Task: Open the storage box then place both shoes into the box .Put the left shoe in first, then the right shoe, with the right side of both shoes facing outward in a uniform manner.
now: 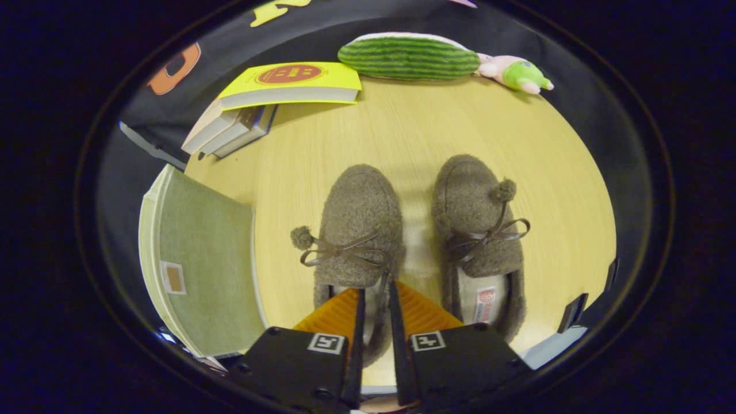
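Two brown fuzzy slippers with bows and pompoms lie side by side on the wooden table [414,132], toes pointing away from me. My gripper [375,293] is at the heel end of the left shoe [356,224]. Its fingers are nearly together, pinching the right side wall of that shoe's opening. The right shoe [477,230] lies free just to the right, its pale lining and label showing. A green fabric storage box [201,259] with a pale rim stands left of the left shoe. I cannot tell whether it is open.
Beyond the box, a yellow book [287,86] rests on a stack of books [230,129]. A striped watermelon plush [409,56] and a pink-green plush toy [517,73] lie at the table's far edge. Bare tabletop stretches beyond the shoes.
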The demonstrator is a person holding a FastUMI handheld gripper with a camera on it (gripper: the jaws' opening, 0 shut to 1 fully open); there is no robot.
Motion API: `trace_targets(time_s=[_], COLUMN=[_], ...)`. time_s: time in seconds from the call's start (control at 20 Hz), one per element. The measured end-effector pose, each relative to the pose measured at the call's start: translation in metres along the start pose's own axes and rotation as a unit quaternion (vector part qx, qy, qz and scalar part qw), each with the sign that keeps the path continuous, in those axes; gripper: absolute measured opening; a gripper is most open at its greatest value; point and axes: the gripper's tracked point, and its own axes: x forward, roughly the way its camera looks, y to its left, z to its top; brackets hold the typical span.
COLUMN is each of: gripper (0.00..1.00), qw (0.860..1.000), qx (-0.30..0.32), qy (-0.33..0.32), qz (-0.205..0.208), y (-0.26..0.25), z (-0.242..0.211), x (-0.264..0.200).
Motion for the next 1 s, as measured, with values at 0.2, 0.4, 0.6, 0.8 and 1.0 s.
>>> trace_targets(time_s=[0.2, 0.4, 0.6, 0.8, 1.0], gripper=[0.08, 0.06, 0.06, 0.06, 0.06], qw=[1.000, 1.000, 0.999, 0.999, 0.998], qx=[0.000, 0.019, 0.021, 0.017, 0.019], qy=[0.008, 0.021, 0.015, -0.003, -0.011], qz=[-0.014, 0.004, 0.029, 0.040, 0.057], y=[-0.010, -0.003, 0.016, 0.037, 0.064], z=[0.000, 0.002, 0.002, 0.002, 0.002], x=[0.017, 0.009, -0.016, -0.045, -0.076])
